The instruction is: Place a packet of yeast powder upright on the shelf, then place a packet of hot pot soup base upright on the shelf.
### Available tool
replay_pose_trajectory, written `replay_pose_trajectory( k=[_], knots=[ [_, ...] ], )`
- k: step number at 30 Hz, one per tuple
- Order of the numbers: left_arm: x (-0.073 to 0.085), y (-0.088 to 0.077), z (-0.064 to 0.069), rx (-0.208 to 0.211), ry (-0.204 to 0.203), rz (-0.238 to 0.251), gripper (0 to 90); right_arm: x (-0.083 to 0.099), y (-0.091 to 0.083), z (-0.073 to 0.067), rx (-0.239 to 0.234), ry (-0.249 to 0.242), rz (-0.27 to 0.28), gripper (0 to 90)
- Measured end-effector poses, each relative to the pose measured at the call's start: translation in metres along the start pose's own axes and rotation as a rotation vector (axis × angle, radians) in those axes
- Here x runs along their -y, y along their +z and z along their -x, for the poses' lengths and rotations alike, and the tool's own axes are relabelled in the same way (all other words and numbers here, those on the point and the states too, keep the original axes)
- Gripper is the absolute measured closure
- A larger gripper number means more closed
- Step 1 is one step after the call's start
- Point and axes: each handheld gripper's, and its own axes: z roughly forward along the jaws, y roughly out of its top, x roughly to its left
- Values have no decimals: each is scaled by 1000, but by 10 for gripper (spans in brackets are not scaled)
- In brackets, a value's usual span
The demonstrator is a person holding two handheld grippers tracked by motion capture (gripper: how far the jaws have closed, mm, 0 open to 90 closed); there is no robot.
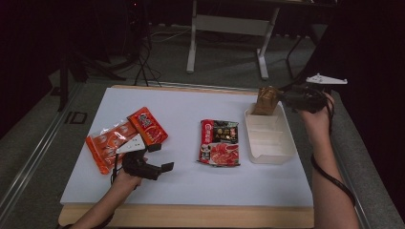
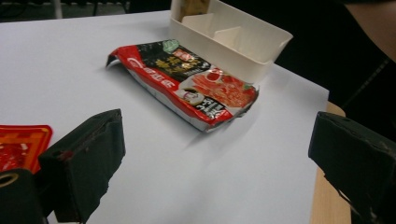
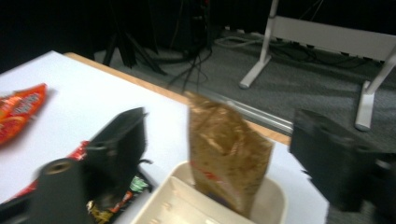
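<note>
We see left gripper: black body, two blocky black jaws with matte, foam-like pads, worn edges; small round hole in near-left part in its own view. Grey three-cornered plate on top, black cable trailing along forearm. Right gripper: same black build, pale grey three-cornered plate with small holes, black cable looping round wrist and down forearm. We note both forearms bare, no sleeves visible.
</note>
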Motion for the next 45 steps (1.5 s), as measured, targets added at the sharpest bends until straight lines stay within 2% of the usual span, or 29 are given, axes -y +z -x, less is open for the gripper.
replay_pose_trajectory(
  k=[1,2,3,4,6,7,8,9,10,12,13,14,15,16,19,20,25,26,30,32,36,38,40,45],
  knots=[
    [0,0,-1,-1,-4,3,40,0,0,0,0,0,0,133],
    [-1,0,-1,1,-7,-1,40,5,-7,-9,-21,7,26,131],
    [-1,0,-2,-6,-7,-10,46,5,-7,-9,-21,7,26,131],
    [-2,1,-2,6,-13,-16,46,9,-9,-14,-22,10,37,123],
    [-3,2,-2,7,-17,-19,51,19,-16,-30,-52,9,49,126],
    [-3,2,-3,16,-20,-22,51,19,-16,-30,-52,9,49,126],
    [-4,3,-3,21,-24,-24,51,22,-19,-36,-69,12,55,134],
    [-5,3,-3,20,-25,-25,51,26,-21,-42,-80,8,56,134],
    [-5,4,-4,20,-25,-27,51,32,-28,-54,-88,-14,69,137],
    [-7,5,-5,19,-30,-28,51,38,-32,-63,-99,-14,84,145],
    [-7,5,-5,19,-30,-28,51,38,-32,-63,-99,-14,84,145],
    [-9,5,-5,13,-28,-26,51,45,-36,-72,-119,-29,75,150],
    [-9,5,-5,13,-28,-26,51,45,-36,-72,-119,-29,75,150],
    [-10,5,-5,13,-23,-26,51,53,-40,-81,-123,-38,81,160],
    [-12,5,-4,18,-16,-20,51,59,-43,-88,-127,-47,80,174],
    [-13,5,-3,12,-8,-24,51,64,-45,-94,-123,-60,78,175],
    [-17,10,-1,19,22,-54,51,74,-50,-107,-124,-53,89,175],
    [-18,11,0,17,27,-57,51,78,-51,-114,-113,-72,101,163],
    [-24,14,0,30,30,-58,52,84,-53,-123,-134,-34,122,137],
    [-27,15,0,27,32,-63,52,91,-55,-131,-113,-23,117,134],
    [-33,18,-1,18,49,-67,52,100,-58,-137,-115,-15,133,129],
    [-36,20,-2,20,48,-68,52,108,-58,-140,-134,-7,110,131],
    [-40,25,-3,18,54,-76,52,111,-59,-142,-131,-15,99,131],
    [-46,35,-5,23,62,-106,52,119,-64,-147,-139,-16,104,126]
  ],
)
